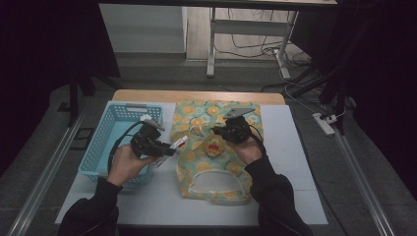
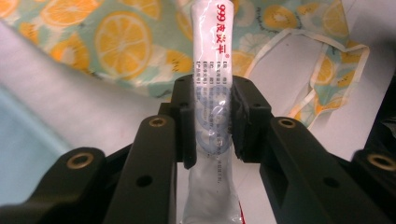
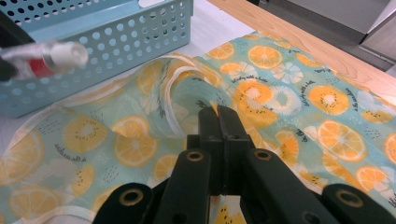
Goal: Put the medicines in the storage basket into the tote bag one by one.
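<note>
Left tool (image 1: 167, 149) clamped, right tool (image 1: 215, 131) pinched

The high view looks forward and down over the whole tabletop (image 1: 295, 162) from the near side. Each gripper view rides close behind its hand-held gripper, facing along the jaws. All three views share the lemon-print bag (image 1: 241, 172) (image 2: 116, 42) (image 3: 289, 93).

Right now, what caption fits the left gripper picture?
Left gripper holding a white tube above the orange-print bag.
</note>
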Demonstrator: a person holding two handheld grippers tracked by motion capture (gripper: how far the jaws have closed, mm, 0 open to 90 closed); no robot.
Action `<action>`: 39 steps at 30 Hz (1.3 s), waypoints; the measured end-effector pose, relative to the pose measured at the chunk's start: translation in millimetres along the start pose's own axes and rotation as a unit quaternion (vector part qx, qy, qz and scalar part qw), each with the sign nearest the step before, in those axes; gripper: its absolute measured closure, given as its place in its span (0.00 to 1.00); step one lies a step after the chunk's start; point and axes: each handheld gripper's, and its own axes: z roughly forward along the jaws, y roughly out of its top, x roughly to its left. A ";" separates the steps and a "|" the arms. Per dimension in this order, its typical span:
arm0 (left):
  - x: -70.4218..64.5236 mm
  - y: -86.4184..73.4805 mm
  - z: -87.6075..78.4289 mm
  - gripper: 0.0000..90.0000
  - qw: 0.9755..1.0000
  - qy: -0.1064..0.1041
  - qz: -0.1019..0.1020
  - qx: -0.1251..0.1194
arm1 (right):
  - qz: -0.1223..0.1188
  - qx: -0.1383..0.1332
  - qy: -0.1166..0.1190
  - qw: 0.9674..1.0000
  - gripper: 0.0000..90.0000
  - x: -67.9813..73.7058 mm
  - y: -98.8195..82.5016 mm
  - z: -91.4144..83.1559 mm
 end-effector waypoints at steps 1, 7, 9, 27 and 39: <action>-1.3 1.1 1.9 0.81 1.000 -0.002 0.002 0.001 | 0.000 0.000 0.000 1.000 1.00 -0.1 0.0 -0.1; -8.3 9.0 15.2 0.81 1.000 -0.014 0.009 0.006 | 0.000 0.000 -0.001 1.000 1.00 -0.1 0.1 -0.1; -10.3 11.9 19.2 0.81 1.000 -0.016 0.011 0.007 | 0.001 -0.001 0.000 1.000 1.00 0.0 0.2 -0.3; -31.5 42.1 54.1 0.81 0.999 -0.017 0.034 0.021 | 0.002 -0.005 0.000 1.000 1.00 0.4 1.4 -1.6; -29.9 59.9 81.9 0.81 0.999 0.001 0.031 0.025 | 0.001 -0.007 0.001 1.000 1.00 0.9 2.1 -2.2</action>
